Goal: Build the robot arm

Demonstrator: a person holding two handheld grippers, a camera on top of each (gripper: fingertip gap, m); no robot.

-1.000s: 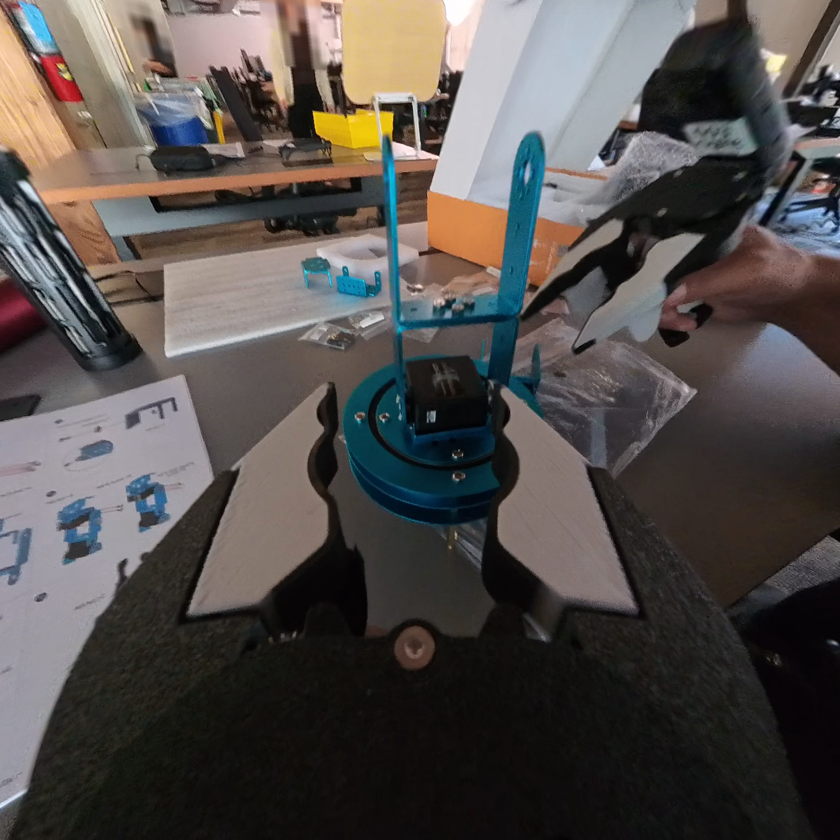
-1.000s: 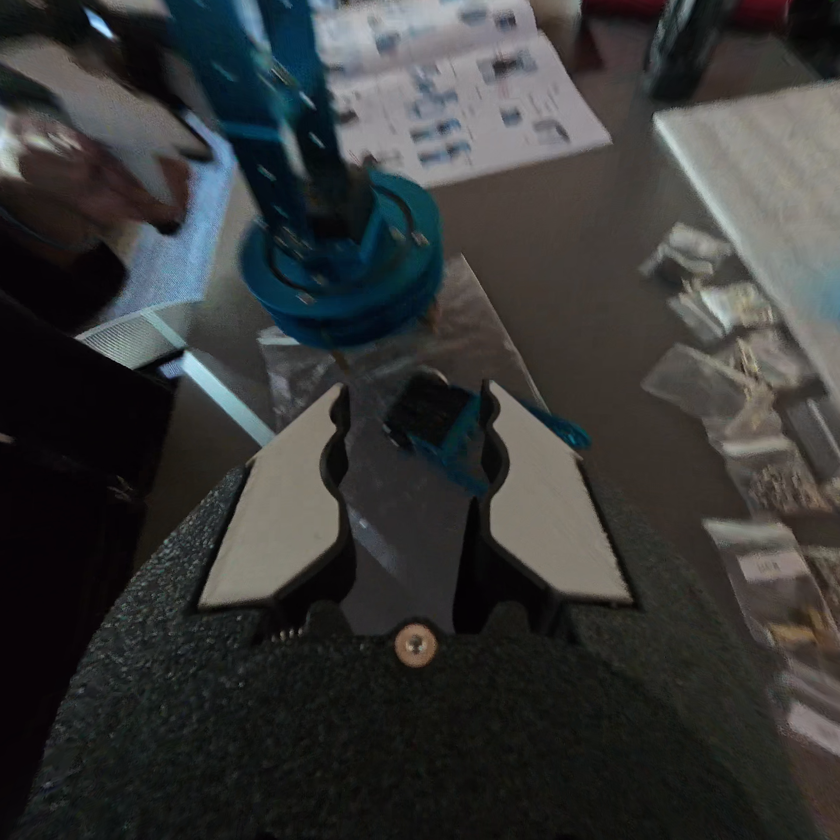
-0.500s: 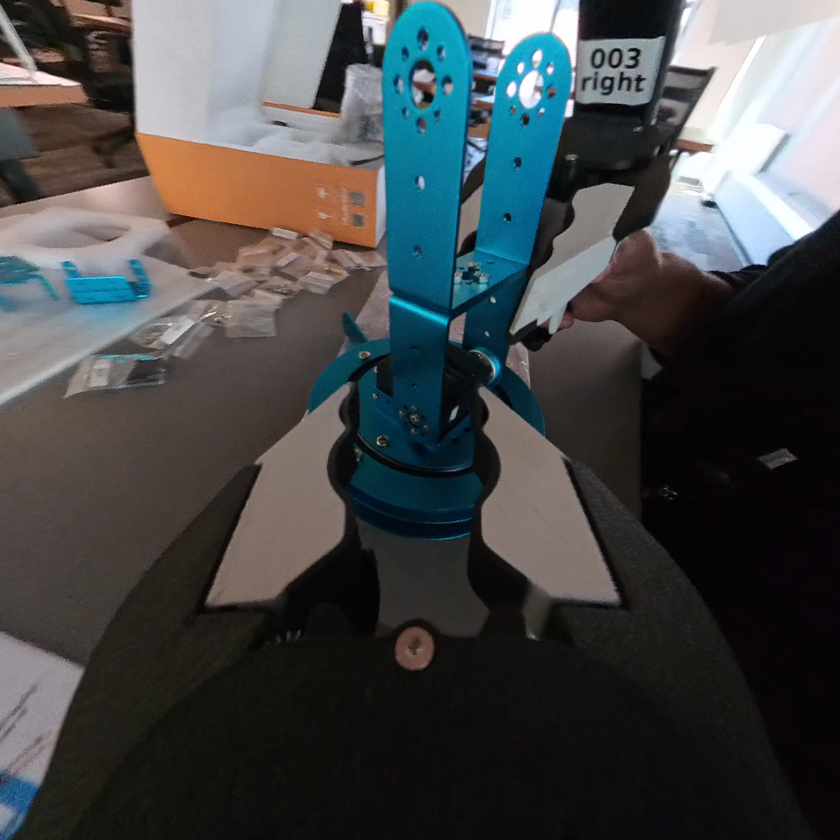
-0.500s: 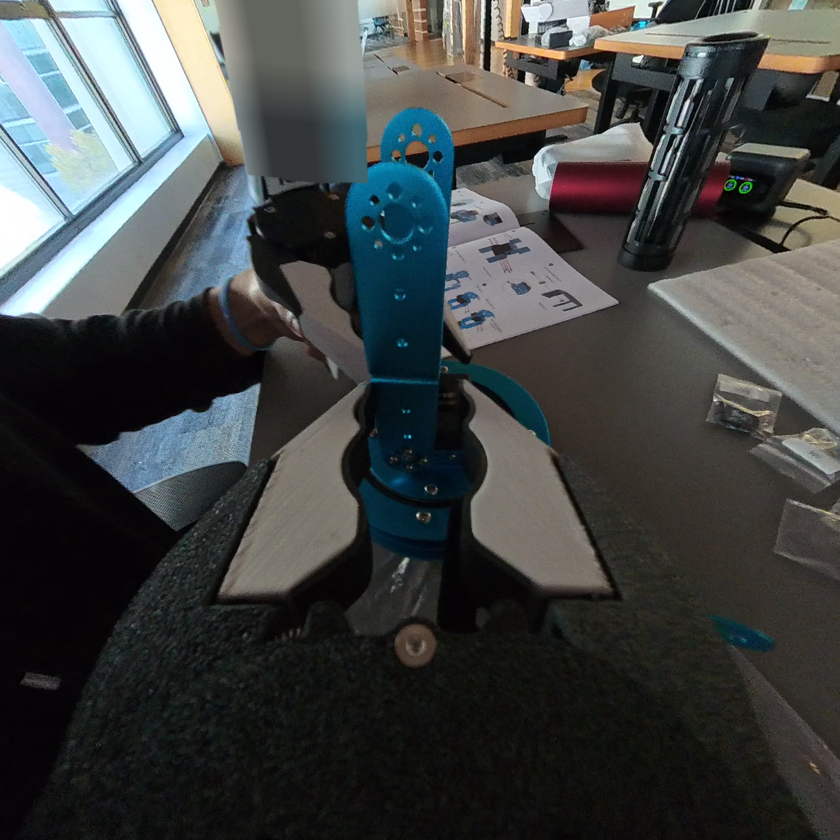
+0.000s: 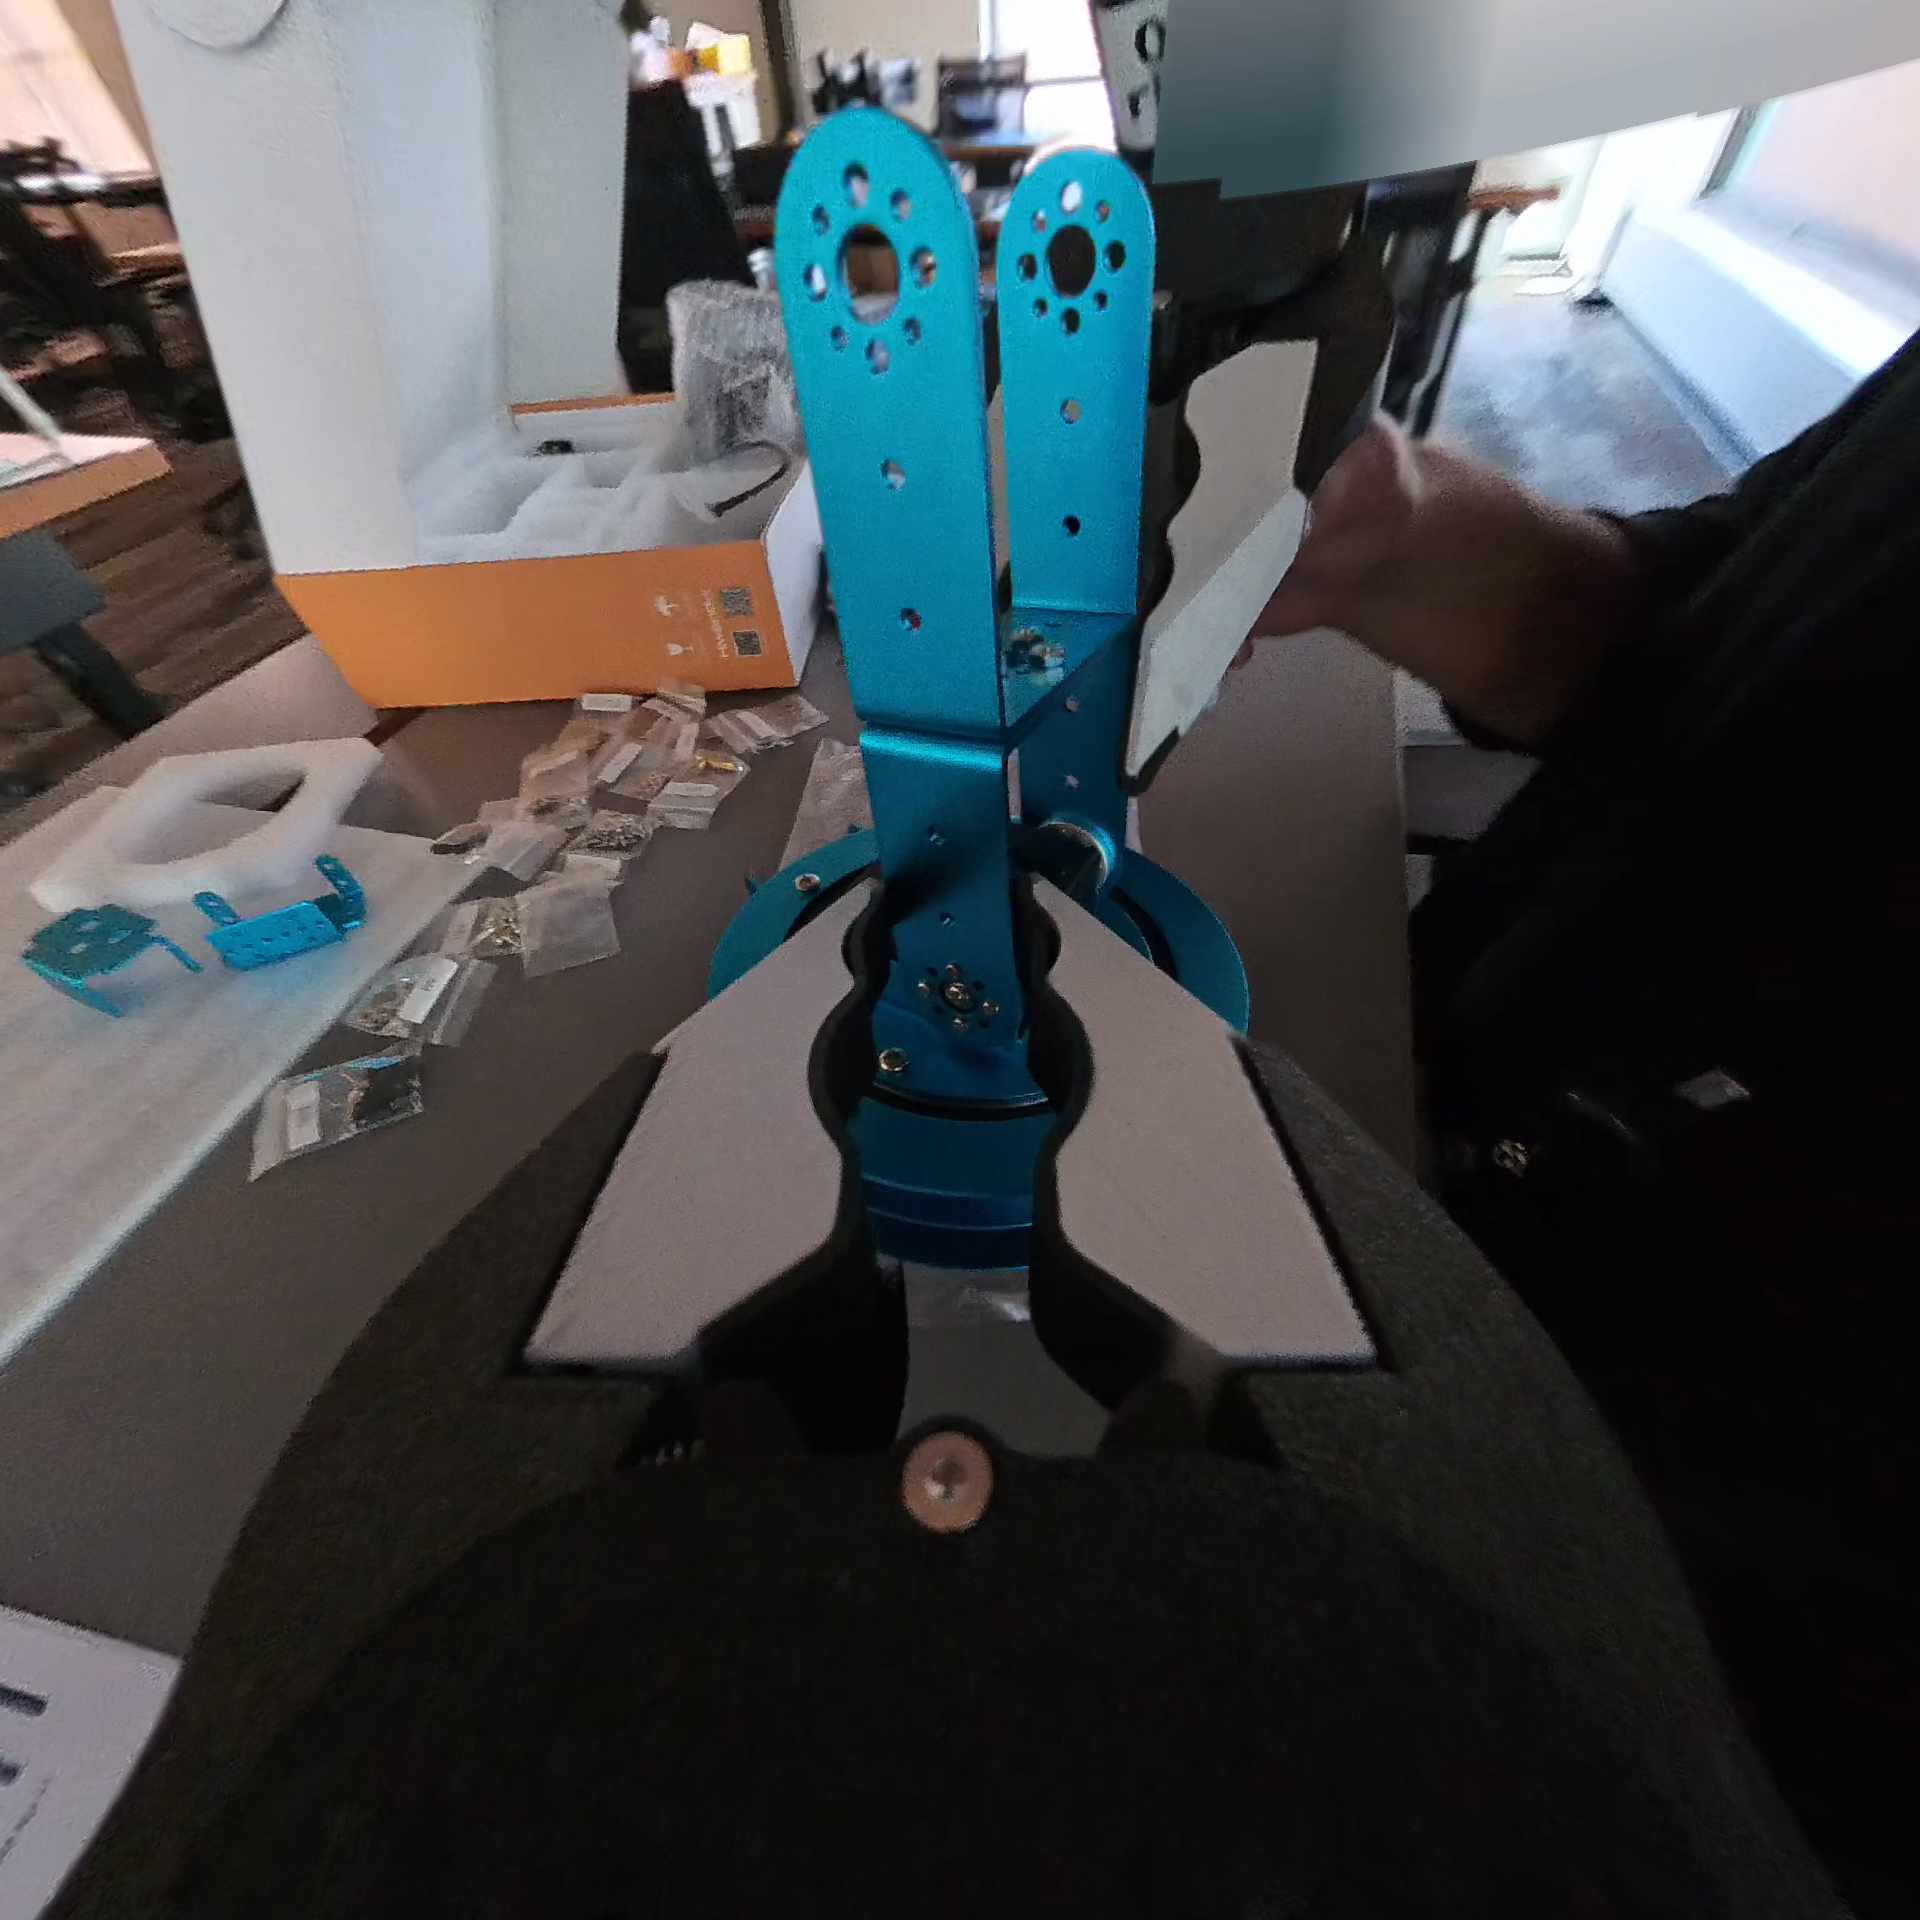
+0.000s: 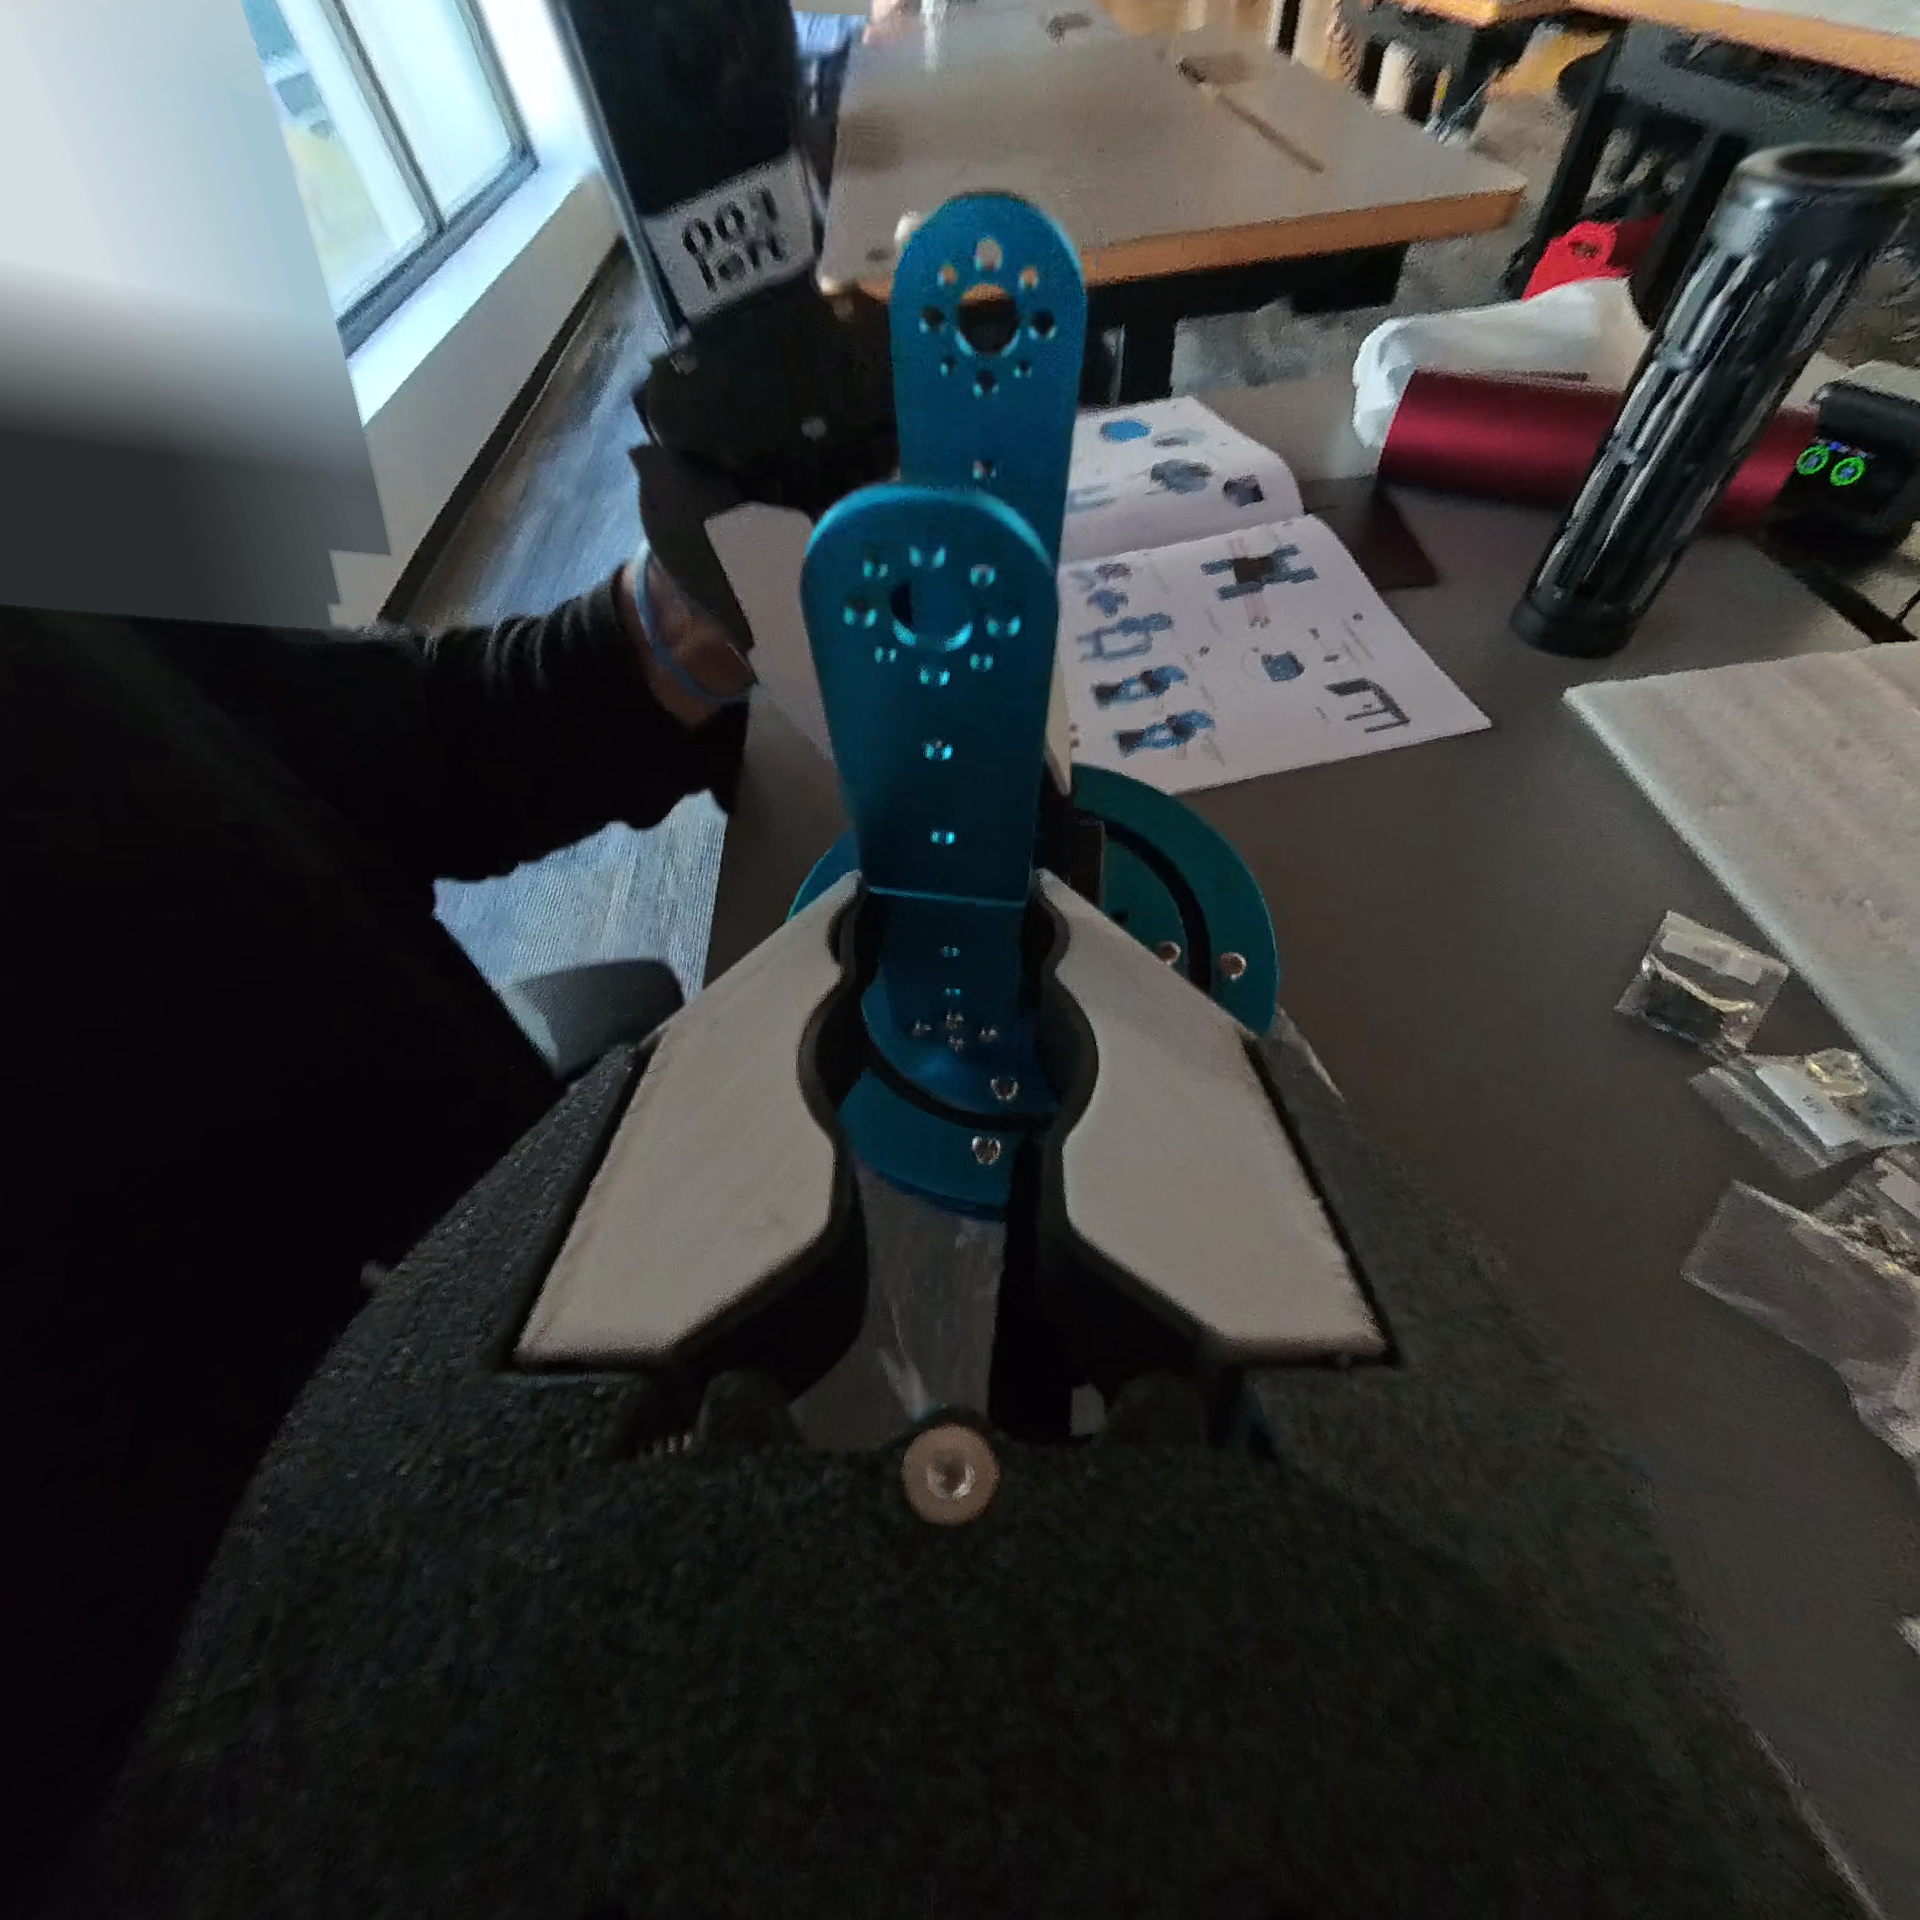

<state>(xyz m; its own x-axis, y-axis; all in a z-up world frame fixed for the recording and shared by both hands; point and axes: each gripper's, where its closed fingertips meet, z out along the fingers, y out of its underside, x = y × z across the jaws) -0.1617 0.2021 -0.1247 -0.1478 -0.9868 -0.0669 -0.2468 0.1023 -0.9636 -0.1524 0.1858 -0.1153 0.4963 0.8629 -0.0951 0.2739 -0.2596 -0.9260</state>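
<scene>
A blue metal assembly stands on the dark table: a round base (image 5: pixel 1184 956) with a tall U-bracket (image 5: pixel 914 499) of two upright perforated arms. My left gripper (image 5: pixel 954 894) is shut on the bracket's lower part, just above the base. My right gripper (image 6: pixel 951 894) is shut on the same bracket (image 6: pixel 935 727) from the opposite side, over the base (image 6: pixel 1195 894). One right finger (image 5: pixel 1205 582) shows behind the bracket in the left wrist view. One left finger (image 6: pixel 769 582) shows behind it in the right wrist view. A clear plastic bag lies under the base.
An open orange and white box (image 5: pixel 540 623) stands behind several small parts bags (image 5: pixel 623 790). Loose blue brackets (image 5: pixel 281 925) lie on a foam sheet. An instruction booklet (image 6: pixel 1247 644), a black cylinder (image 6: pixel 1683 416) and a red roll (image 6: pixel 1507 436) lie beyond. A person's dark sleeve (image 6: pixel 312 779) is beside the table edge. The grippers are tip to tip, or close to it. Left tips and right tips are each some 40 cm from the black cylinder (image 6: pixel 1683 416).
My right gripper came down from above the table and closed on the bracket. My left gripper narrowed from around the round base to the bracket's lower part, and its view swung right.
</scene>
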